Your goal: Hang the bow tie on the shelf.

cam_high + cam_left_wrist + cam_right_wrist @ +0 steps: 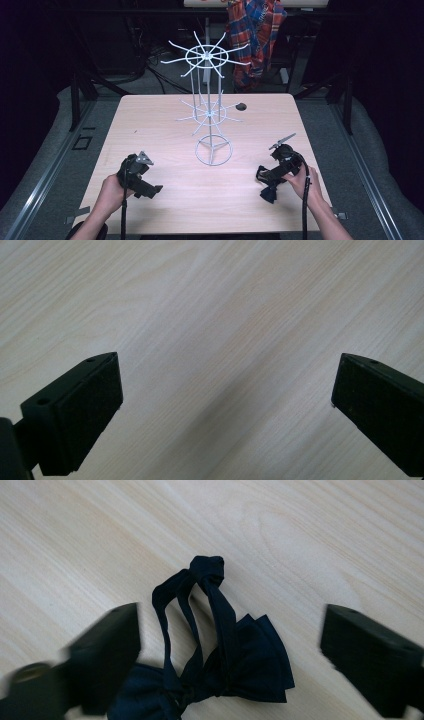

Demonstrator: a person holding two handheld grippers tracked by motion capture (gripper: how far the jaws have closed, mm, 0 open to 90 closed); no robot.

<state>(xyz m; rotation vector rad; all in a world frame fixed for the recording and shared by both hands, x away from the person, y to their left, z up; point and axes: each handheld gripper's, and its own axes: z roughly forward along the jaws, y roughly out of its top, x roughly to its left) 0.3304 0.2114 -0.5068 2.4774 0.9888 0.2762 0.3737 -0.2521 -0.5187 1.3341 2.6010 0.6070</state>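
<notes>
I hold my left gripper point(156, 189) low over the pale wooden bench point(165, 125), toward its near left part, and in the left gripper view its jaws stand wide apart with nothing but bare wood grain between them. My right gripper point(264, 181) sits near the bench's right front edge, and its jaws are spread wide too. Between them in the right gripper view lies a black bow tie point(225, 665), flat on the wood, its pleated bow toward the camera and its thin strap looping away to a small knot farther out. Neither jaw touches the fabric as far as I can see, though the left-hand jaw in that view is blurred. From the high view the bow tie point(269, 190) shows as a dark bunch just beside my right gripper. At the middle of the bench stands a white wire rack point(210, 100) with a ring base and two tiers of radiating hooks. A small dark spot point(241, 106) sits near the far edge. Beyond the bench hangs a plaid shirt point(257, 35).
</notes>
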